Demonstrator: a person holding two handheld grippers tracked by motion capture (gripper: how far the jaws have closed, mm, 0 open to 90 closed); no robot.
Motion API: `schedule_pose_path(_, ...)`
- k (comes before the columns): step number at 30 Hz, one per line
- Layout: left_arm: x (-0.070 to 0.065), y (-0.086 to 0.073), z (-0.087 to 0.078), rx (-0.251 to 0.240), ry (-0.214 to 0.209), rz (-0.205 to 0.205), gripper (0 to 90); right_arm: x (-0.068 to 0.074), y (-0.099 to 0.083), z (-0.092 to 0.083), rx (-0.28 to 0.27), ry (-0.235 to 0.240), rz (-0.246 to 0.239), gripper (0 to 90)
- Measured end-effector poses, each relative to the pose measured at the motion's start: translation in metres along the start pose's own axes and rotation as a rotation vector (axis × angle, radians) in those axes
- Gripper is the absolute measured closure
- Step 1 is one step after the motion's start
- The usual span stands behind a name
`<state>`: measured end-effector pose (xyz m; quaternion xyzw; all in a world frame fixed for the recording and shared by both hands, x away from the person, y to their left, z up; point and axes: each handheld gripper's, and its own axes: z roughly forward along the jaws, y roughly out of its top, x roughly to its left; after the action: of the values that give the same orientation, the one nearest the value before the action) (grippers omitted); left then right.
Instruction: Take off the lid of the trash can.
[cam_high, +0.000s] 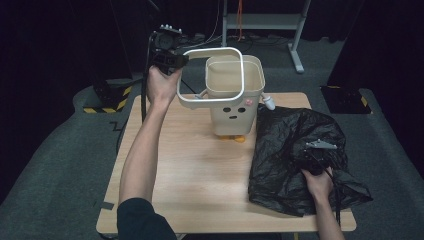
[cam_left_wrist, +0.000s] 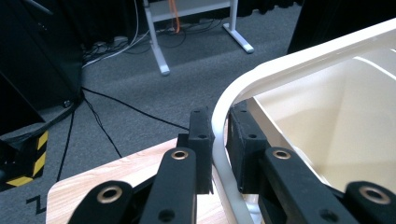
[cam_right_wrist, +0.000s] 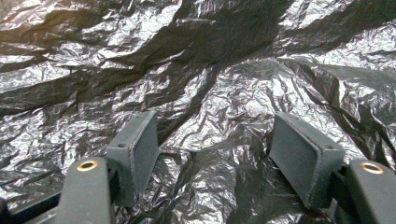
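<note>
A: Gripping the white rim frame (cam_high: 212, 75), the left gripper (cam_high: 172, 61) has its jaws drawn narrow, one pad on each side of the frame's thin edge. In the left gripper view the white band (cam_left_wrist: 223, 140) runs up between the two black jaws, touching both.

B: Where does the frame sit relative to that claw?

A: It extends away from the jaws to the claw's right, tilted, its far side lying over the mouth of the cream bin (cam_high: 235, 95). The bin stands upright on the wooden table (cam_high: 190, 165), just beyond and below the claw.

B: And the other claw?

A: The right gripper (cam_high: 315, 150) rests low over the black plastic bag (cam_high: 295, 155), jaws spread wide. In the right gripper view, crumpled film (cam_right_wrist: 205, 98) lies ahead of and beneath both pads, bulging up between them; neither pad presses it.

B: Bag to bin?

A: Just beside, the bag's edge next to the bin's wall.
</note>
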<state>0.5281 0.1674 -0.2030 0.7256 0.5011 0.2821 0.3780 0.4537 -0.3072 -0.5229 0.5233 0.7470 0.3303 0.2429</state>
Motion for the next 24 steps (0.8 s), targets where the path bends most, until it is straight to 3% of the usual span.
schedule_pose_path(6,0.005,-0.005,-0.006,-0.008,-0.010,-0.021,79.9,0.000,0.000,0.000,0.000,0.000,0.000,32.2)
schedule_pose_path(24,0.014,-0.016,-0.014,-0.021,0.006,-0.032,80.0,0.000,0.000,0.000,0.000,0.003,-0.002,32.2)
